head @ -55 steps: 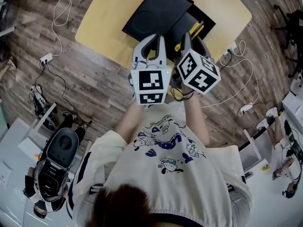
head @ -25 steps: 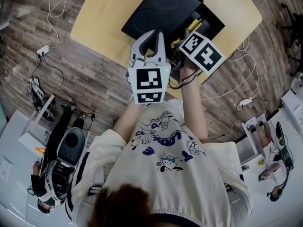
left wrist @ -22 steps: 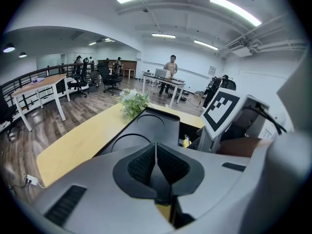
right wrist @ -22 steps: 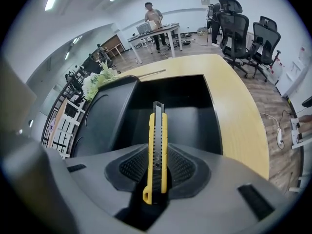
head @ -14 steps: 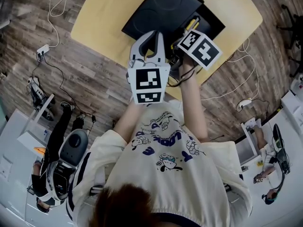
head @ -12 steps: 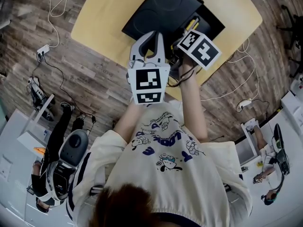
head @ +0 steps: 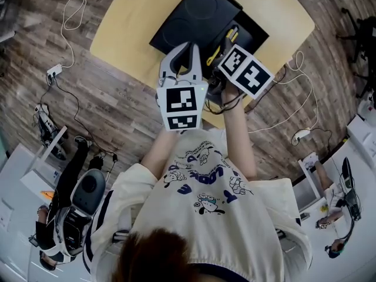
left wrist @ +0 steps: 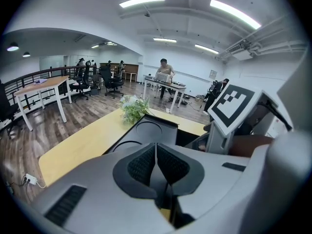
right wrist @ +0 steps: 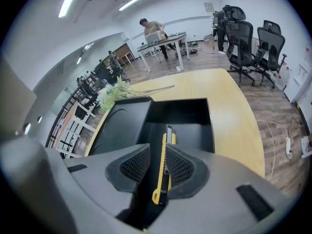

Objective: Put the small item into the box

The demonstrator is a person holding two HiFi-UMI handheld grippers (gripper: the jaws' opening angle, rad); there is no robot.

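1. The knife [right wrist: 167, 135] is handled in a large open office. Rows of desks, black chairs [right wrist: 243, 38] and strip lights are seen, and a person [right wrist: 152, 28] stands at a far desk. Cables [head: 70, 16] lie across the wood-pattern floor [head: 88, 98].
2. A yellow table [right wrist: 234, 116] with a smooth, bare top serves as the work surface. A plant [left wrist: 132, 108] lies at its far edge.
3. A black box [right wrist: 178, 100] lies open on the table, with its lid [right wrist: 122, 126] laid flat to the left.
4. The right gripper [right wrist: 157, 155] is pinched on the knife and held over the near end of the box. The left gripper [left wrist: 156, 162] is held just beside it, its pads pressed together on nothing.
5. The knife is gripped by its thin sides, tip forward above the box's hollow, and is not yet inside.
   - Such a narrow, slick handle could pivot or slip between the pads.
   - If it is let go too high or off-centre, it could strike the rim or lid and skid onto the table.
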